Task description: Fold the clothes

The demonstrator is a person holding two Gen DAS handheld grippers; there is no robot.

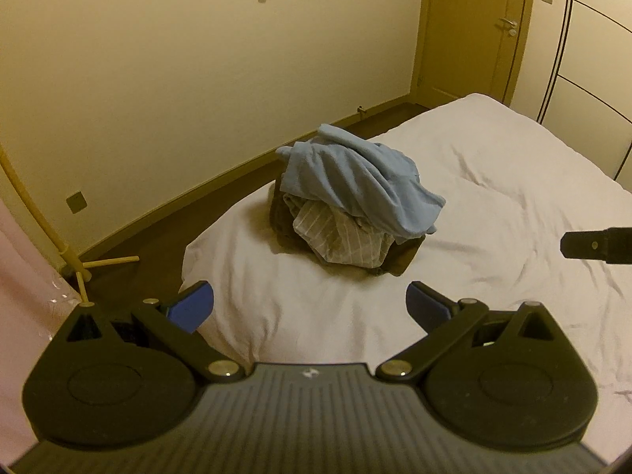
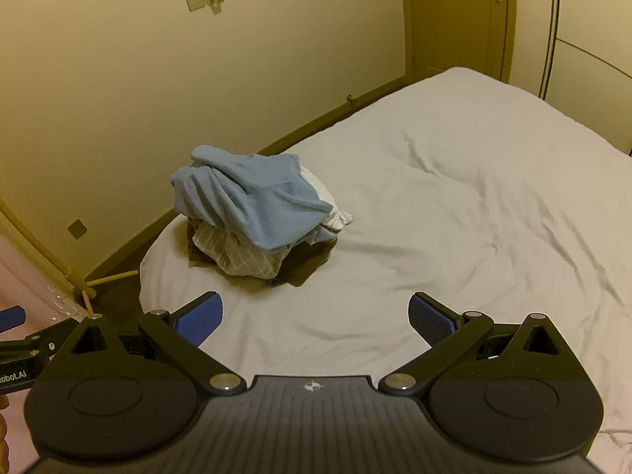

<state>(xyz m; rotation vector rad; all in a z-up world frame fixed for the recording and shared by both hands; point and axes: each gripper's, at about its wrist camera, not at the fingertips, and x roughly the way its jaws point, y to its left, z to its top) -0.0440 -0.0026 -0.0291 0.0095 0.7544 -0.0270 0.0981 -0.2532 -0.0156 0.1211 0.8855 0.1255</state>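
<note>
A wide bed covered in a rumpled white duvet fills most of both views, set near a cream wall with a dark skirting board. Toward the bed's near-left corner sits a crumpled heap of clothes: a pale blue soft garment draped over the top, a grey-beige piece with thin white stripes bulging out under it, a dark brown garment at the bottom, and a bit of white cloth showing at the heap's right side in the right wrist view. None of it lies flat or folded; the pieces are bunched into one another.

The left gripper hangs above the duvet short of the heap, its blue-padded fingers spread wide with nothing between them. The right gripper is likewise splayed and holds nothing, also well short of the clothes.

The main risk I judge is in the tangle: a pinch into the blue top layer could catch the striped piece beneath and drag several garments up together. A deep grab could also nip the duvet itself, since the heap sinks into it. The heap sits close to the bed's left edge, so a sideways tug may spill pieces onto the floor.
</note>
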